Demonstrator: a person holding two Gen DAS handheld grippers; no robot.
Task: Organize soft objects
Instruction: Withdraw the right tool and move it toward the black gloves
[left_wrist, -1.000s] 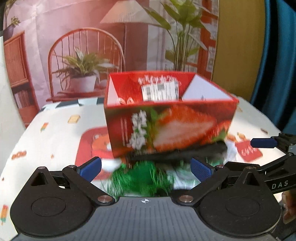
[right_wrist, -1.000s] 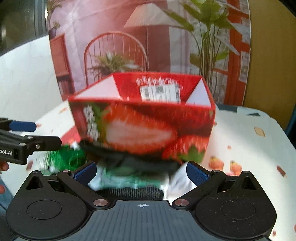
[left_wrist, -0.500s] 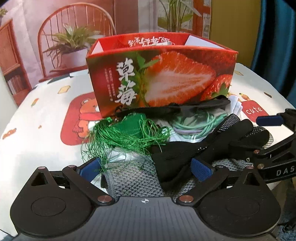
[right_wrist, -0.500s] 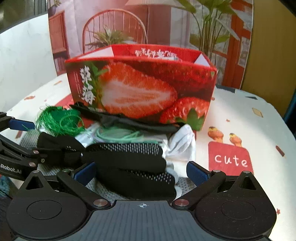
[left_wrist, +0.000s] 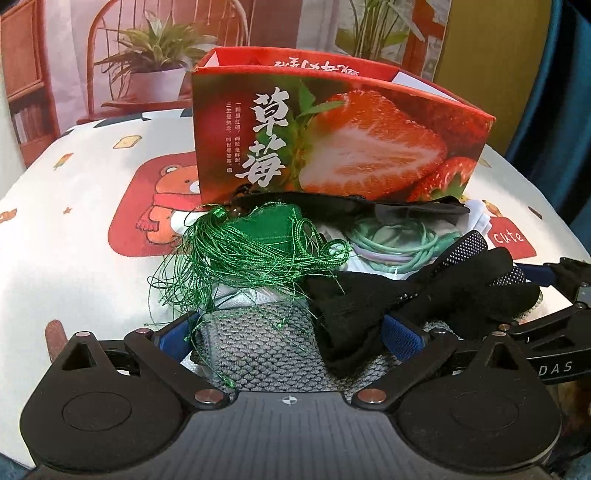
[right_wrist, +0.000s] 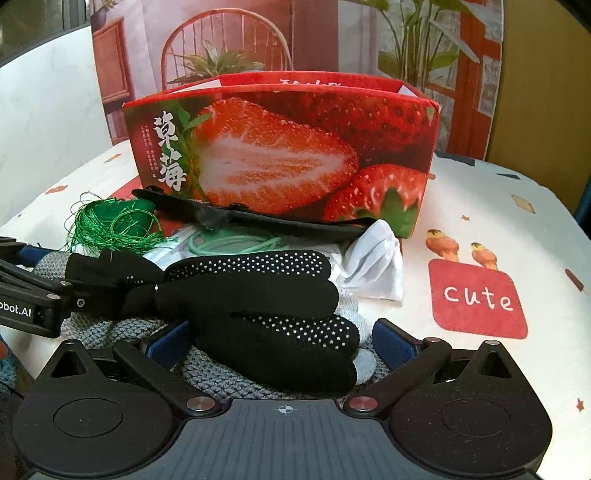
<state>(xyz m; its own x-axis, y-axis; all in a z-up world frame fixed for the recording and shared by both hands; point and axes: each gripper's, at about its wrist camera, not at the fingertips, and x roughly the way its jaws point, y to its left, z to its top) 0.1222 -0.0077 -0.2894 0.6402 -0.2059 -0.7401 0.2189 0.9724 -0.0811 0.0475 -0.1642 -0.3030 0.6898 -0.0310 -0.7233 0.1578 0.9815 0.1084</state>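
Note:
A pile of soft things lies in front of the red strawberry box (left_wrist: 351, 147) (right_wrist: 280, 155). It holds a green tassel (left_wrist: 251, 251), black dotted gloves (right_wrist: 251, 295), a grey knitted cloth (left_wrist: 266, 350), mint-green elastic cords (left_wrist: 391, 240), a black strap (right_wrist: 258, 218) and a white cloth (right_wrist: 373, 258). My left gripper (left_wrist: 288, 336) is open, its fingers straddling the grey cloth and a glove cuff. My right gripper (right_wrist: 280, 341) is open too, with the gloves lying between its fingers. The bottom of the pile is hidden.
The table wears a white cartoon-print cloth (left_wrist: 92, 203) with a red "cute" patch (right_wrist: 476, 299) to the right of the pile. A printed backdrop with a chair and plants hangs behind the box. Blue curtain (left_wrist: 554, 110) stands at the far right.
Both grippers have dropped low and drawn back from the box. The box's inside is no longer in view, and the pile now lies between the fingers of both grippers.

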